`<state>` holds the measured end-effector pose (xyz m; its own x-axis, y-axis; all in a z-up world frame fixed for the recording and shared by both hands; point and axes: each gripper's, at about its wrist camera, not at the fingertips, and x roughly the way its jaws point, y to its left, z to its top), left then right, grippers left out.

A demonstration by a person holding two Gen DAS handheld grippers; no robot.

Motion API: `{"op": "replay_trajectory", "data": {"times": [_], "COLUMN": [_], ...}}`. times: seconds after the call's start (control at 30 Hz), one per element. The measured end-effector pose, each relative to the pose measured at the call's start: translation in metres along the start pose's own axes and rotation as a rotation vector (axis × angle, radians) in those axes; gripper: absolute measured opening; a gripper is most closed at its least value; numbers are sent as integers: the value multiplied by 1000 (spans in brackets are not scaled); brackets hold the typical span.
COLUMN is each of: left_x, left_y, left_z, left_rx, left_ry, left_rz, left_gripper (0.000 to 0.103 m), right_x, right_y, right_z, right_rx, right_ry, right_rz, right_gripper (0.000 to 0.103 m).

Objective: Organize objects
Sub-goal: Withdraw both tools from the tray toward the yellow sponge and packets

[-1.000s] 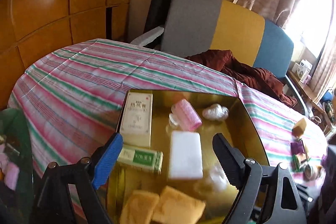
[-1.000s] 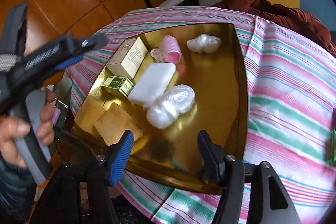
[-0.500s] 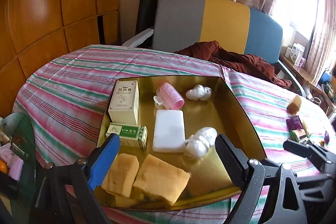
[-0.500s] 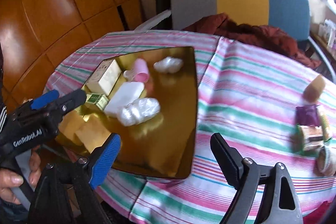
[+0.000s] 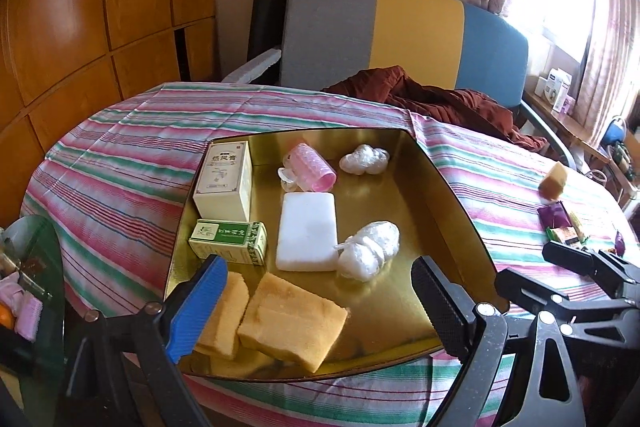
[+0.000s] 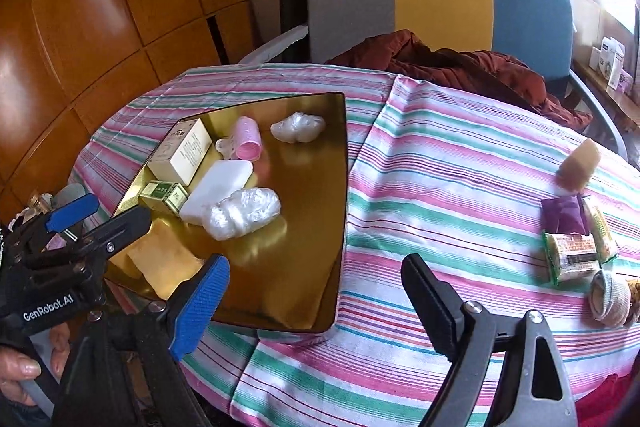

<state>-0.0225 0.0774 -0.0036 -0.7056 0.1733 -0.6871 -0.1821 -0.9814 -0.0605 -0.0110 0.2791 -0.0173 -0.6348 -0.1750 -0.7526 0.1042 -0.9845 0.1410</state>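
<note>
Both grippers have drawn back and risen from the gold tray (image 5: pixel 448 195) over the last second: the left wrist view formerly sat low over the tray contents and now takes in the whole tray, while the right wrist view has swung off the tray toward the bare striped cloth.

Left gripper (image 5: pixel 316 303): jaws spread wide, holding nothing, positioned at the near edge of the tray above the yellow sponges (image 5: pixel 292 327).

Right gripper (image 6: pixel 316 295): jaws spread wide, holding nothing, positioned just off the near right corner of the tray.

Tray contents: cream box (image 5: pixel 225 181), green box (image 5: pixel 228 237), pink roller (image 5: pixel 312 173), white block (image 5: pixel 308 231), two clear plastic bundles (image 5: pixel 370 251), sponges.

Items not yet collected lie on the surface well to the right of the tray: a tan sponge block (image 6: pixel 578 165), a purple packet (image 6: pixel 562 215), a wrapped snack pack (image 6: pixel 572 255) and a grey ball (image 6: pixel 608 297). They form a loose column running front to back, parallel to the right wall of the tray.

Judgement: the remaining items lie forward and to the right of the right gripper, which is clearly the nearer of the two; the left gripper would have to cross the tray. The snack pack lies with its long axis roughly across the right gripper's line of approach, so the jaws would close on its short side.
</note>
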Motion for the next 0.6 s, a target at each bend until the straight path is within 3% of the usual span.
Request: {"op": "replay_trajectory", "data": {"times": [0.3, 0.6], "left_x": [0, 4], "left_y": [-10, -24], "left_z": [-2, -1], "left_rx": [25, 52], "left_ry": [13, 30], "left_rz": [-21, -53], "left_gripper": [95, 95], "right_x": [-7, -13], "right_y": [-29, -96], "right_z": [3, -5], "right_rx": [52, 208], "right_ry": [-18, 11], "right_rz": [-58, -155], "right_gripper": [89, 89]}}
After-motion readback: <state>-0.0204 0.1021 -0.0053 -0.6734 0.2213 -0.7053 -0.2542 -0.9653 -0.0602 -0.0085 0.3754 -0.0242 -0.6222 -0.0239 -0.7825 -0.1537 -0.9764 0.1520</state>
